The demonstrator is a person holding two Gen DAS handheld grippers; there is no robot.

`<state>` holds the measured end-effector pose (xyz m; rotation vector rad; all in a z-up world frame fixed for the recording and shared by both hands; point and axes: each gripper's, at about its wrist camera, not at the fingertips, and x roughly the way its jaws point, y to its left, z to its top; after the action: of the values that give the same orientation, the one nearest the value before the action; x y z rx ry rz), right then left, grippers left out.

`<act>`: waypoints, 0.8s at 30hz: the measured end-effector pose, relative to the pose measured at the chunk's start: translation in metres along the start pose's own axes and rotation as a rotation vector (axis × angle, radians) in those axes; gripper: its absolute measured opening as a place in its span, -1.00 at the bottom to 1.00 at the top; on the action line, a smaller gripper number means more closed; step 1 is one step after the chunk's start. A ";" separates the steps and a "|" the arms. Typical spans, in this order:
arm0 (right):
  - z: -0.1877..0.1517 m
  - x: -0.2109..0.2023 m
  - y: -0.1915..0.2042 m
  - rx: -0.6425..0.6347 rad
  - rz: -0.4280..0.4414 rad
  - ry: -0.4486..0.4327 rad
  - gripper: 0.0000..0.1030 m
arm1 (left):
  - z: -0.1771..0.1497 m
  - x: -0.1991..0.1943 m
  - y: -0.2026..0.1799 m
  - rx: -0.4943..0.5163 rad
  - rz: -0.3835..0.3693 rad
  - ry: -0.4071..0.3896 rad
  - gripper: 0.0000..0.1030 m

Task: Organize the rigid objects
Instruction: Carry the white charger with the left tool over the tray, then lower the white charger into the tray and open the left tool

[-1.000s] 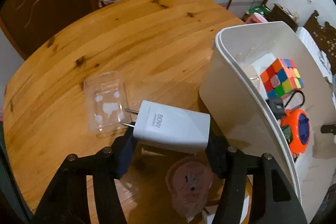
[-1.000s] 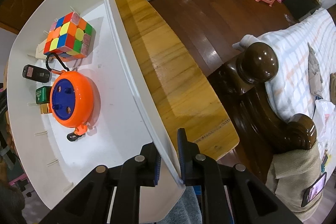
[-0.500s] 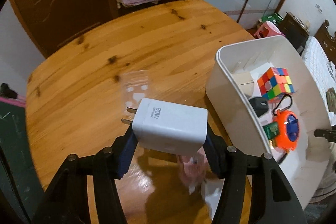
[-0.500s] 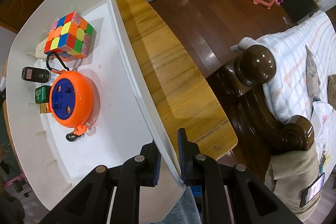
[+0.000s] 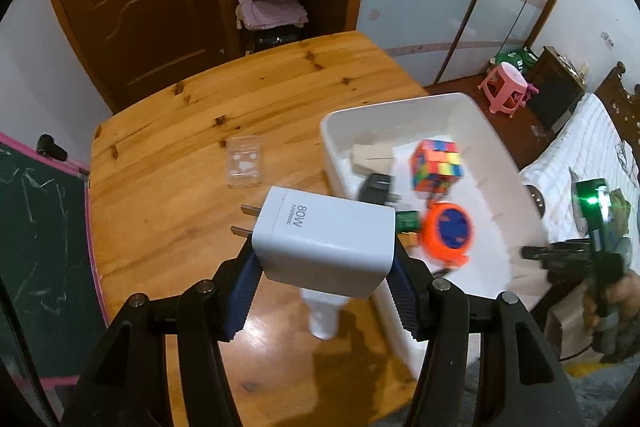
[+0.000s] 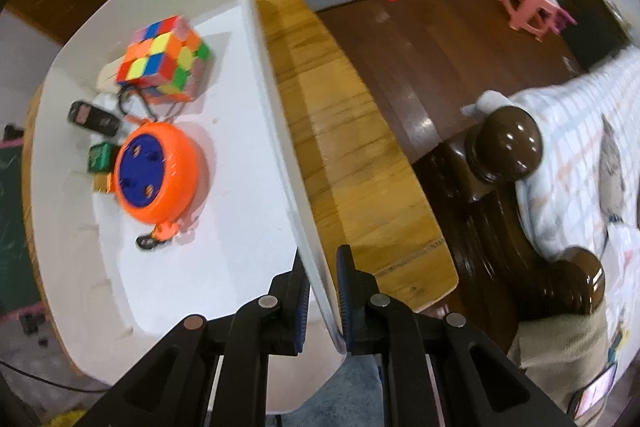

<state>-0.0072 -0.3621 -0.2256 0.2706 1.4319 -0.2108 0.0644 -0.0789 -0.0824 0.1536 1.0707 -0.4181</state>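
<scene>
My left gripper is shut on a white 80W charger and holds it high above the wooden table, left of the white bin. My right gripper is shut on the bin's right wall; it also shows in the left wrist view. In the bin lie a colour cube, an orange and blue reel, a black key fob, a green item and a wooden block.
A clear plastic case lies on the table left of the bin. A pale cup stands below the charger. A dark chair post and a bed stand right of the table. A pink stool is on the floor.
My left gripper has risen and pulled back with the charger, so the table and bin look smaller. The bin has shifted a little in my right gripper's hold.
</scene>
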 end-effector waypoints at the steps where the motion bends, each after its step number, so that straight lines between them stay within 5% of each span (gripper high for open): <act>1: 0.000 0.000 0.001 -0.017 0.007 0.001 -0.75 | -0.002 -0.006 -0.008 -0.005 -0.002 -0.005 0.22; 9: -0.002 -0.006 0.002 -0.147 0.084 0.004 -0.83 | -0.018 -0.006 -0.066 -0.055 -0.007 0.041 0.22; 24: 0.004 -0.007 -0.009 -0.268 0.182 -0.006 -0.84 | -0.049 0.068 -0.126 -0.017 0.078 0.261 0.22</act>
<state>-0.0074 -0.3718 -0.2189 0.1789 1.4021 0.1286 0.0016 -0.1958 -0.1558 0.2394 1.3198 -0.3240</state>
